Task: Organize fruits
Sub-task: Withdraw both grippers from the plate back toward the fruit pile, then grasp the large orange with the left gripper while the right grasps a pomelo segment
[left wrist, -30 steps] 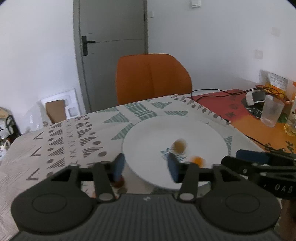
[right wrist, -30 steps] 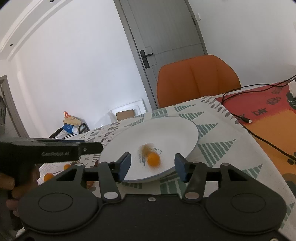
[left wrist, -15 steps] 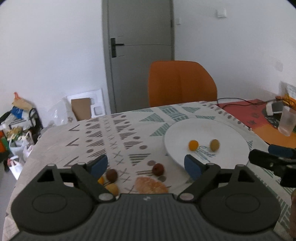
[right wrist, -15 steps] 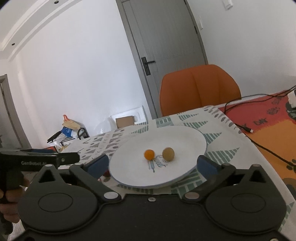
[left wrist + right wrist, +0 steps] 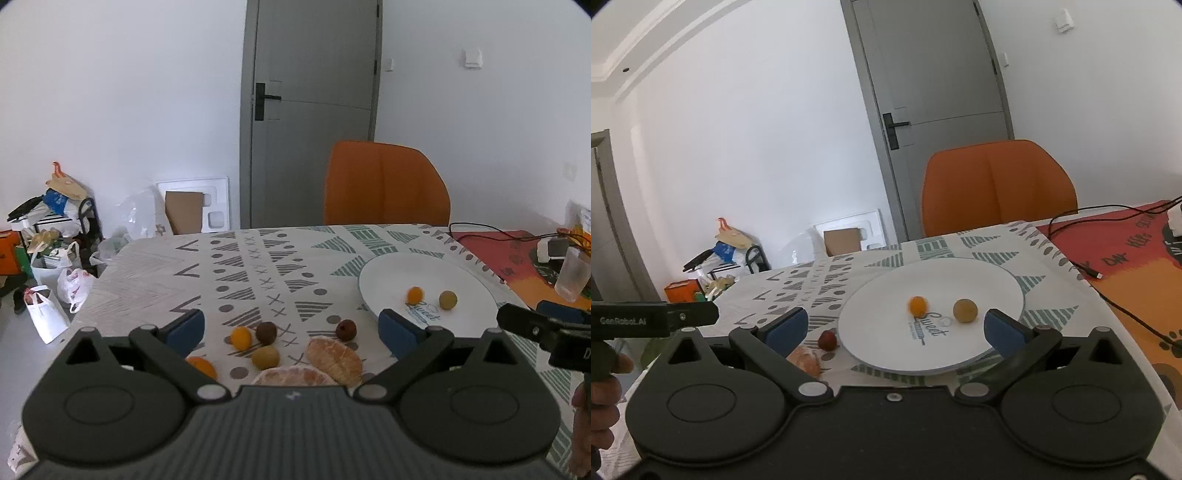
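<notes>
Two fruits lie on the plate [image 5: 424, 271]; both tongs, left [image 5: 291, 326] and right [image 5: 895, 326], have just opened wide, empty. Next: fetch the red fruit [image 5: 346, 329] just beside the plate.

We see white plate [image 5: 990, 291] holding orange fruit [image 5: 918, 305], tan fruit [image 5: 965, 311]; beside plate, surface cloth [image 5: 236, 273] white, grey-green triangles, dots.

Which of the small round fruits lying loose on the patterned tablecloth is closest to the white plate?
The dark red round fruit, lying alone just off the white plate's near-left rim. The orange, brown and olive-green ones cluster farther left, beside the peeled citrus pieces.
</notes>
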A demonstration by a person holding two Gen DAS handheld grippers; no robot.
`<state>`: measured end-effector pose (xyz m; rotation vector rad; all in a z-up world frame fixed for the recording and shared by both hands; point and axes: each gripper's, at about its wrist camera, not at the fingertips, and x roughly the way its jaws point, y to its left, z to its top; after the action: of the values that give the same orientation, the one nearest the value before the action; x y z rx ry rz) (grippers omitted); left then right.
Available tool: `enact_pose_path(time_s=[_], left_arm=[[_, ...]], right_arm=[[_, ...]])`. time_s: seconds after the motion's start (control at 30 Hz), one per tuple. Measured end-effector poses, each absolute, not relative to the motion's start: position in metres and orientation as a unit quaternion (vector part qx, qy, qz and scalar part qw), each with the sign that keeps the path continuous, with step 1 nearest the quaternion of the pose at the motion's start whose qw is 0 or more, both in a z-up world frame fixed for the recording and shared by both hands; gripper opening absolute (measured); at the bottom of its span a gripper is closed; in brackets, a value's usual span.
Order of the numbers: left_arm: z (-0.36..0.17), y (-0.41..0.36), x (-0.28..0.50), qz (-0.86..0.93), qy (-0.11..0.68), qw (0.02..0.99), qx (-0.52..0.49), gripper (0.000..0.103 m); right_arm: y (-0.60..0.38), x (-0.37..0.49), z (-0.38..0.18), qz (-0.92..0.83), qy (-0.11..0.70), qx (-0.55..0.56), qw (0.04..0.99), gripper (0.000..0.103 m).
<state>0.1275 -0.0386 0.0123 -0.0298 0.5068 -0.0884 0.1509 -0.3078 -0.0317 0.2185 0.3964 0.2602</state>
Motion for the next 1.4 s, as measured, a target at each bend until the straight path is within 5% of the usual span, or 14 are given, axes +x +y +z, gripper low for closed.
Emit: enact_pose_path(time_s=[0.93, 1.23, 1.4], left_arm=[[-0.009, 0.008, 0.109, -0.029, 0.269, 0.962, -0.047, 0.097], [-0.03, 0.007, 0.121, -0.032, 0.282, 0.957, -0.053, 0.092], [-0.045, 0.004, 0.128, -0.031, 0.293, 0.954, -0.057, 0.091]], right_arm=[[-0.27, 0.153, -0.033, 0.205, 0.204, 0.098, 0.952, 0.103], [-0.256, 0.167, -0.048, 0.229, 0.236, 0.081, 0.941, 0.085], [-0.249, 0.176, -0.058, 0.232, 0.253, 0.072, 0.937, 0.083]])
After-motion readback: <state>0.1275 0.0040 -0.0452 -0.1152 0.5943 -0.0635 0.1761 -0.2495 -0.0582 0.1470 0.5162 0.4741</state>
